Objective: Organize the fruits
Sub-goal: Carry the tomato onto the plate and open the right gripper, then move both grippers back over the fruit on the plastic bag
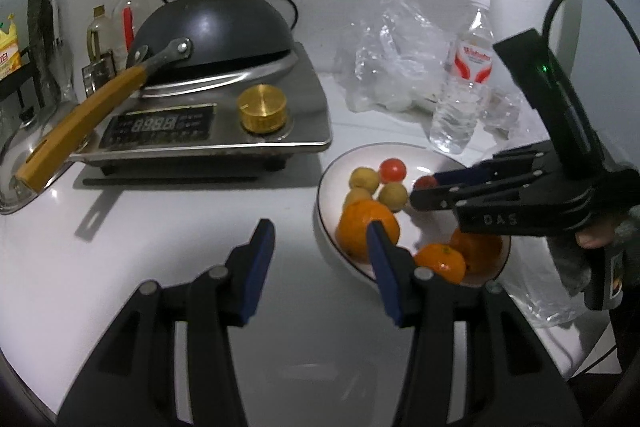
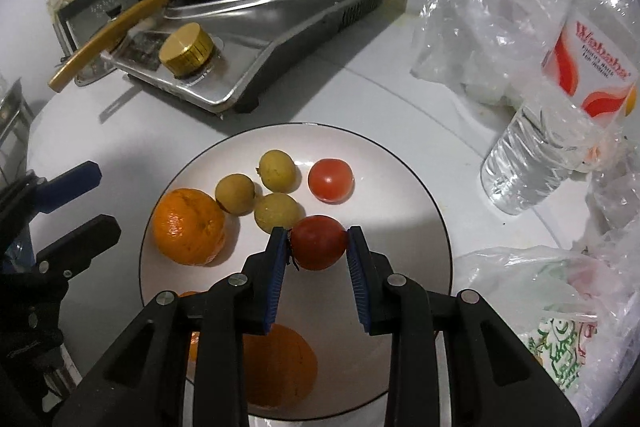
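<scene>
Right gripper (image 2: 318, 241), black with blue pads, clamped narrow on a small dark-red round tomato (image 2: 319, 242), right over the middle of the round white plate with the thin dark rim (image 2: 434, 211). Left gripper (image 1: 320, 239) partly open, nothing between the pads, hovering at the plate's left edge. On the plate: a second red tomato (image 2: 331, 180), three small yellow-green round fruits (image 2: 278, 171), one big orange (image 2: 189, 225) at the left side, more oranges (image 1: 440, 261) at the near rim. Behind the plate to the left, a steel induction cooker (image 1: 224, 115) with an overturned black wok (image 1: 216, 27). Right of the plate, a clear water bottle (image 1: 464, 79) and crumpled clear plastic bags (image 1: 392, 43).
</scene>
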The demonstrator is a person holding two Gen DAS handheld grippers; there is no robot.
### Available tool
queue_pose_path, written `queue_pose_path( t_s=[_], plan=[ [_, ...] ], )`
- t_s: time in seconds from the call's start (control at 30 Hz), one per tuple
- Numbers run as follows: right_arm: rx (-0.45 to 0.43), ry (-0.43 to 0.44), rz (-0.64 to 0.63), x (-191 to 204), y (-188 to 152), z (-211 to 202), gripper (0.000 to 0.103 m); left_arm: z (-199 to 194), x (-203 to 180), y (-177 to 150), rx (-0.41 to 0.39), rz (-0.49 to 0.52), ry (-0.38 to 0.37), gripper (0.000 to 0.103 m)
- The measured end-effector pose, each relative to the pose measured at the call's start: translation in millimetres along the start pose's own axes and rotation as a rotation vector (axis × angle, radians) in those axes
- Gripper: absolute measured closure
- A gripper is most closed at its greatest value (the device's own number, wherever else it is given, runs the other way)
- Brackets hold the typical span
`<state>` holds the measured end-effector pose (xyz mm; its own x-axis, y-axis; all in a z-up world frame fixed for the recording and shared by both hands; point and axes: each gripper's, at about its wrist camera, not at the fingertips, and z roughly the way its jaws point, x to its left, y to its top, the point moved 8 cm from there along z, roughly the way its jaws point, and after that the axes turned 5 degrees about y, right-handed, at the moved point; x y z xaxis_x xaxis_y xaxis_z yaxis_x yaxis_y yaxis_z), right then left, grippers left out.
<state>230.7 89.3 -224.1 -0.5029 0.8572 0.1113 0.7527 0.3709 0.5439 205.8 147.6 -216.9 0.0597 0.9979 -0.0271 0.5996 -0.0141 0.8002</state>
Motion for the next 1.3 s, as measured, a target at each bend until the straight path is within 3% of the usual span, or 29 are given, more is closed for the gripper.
queue_pose_path(
  t_s=[0.1, 0.2, 0.7, 1.3],
  plan=[
    [-0.008, 0.009, 0.009, -1.6, -0.5, -2.8, 0.069, -0.7, -1.4, 1.4, -0.002, 0.005, 0.002, 0.054],
    [-0.033, 0.016, 0.015, -3.9, -1.0, -12.9, 0.059, -2.3, -5.4, 3.3, -0.005, 0.012, 0.006, 0.054],
    [-0.146, -0.006, 0.034, -33.2, -26.1, -82.7, 0.059, -26.0, -55.5, 16.4, -0.032, 0.081, 0.001, 0.054],
    [-0.218, -0.062, 0.104, -102.9, -77.1, -137.4, 0.059, -31.4, -151.9, 25.9, -0.042, 0.214, -0.061, 0.054]
  ],
)
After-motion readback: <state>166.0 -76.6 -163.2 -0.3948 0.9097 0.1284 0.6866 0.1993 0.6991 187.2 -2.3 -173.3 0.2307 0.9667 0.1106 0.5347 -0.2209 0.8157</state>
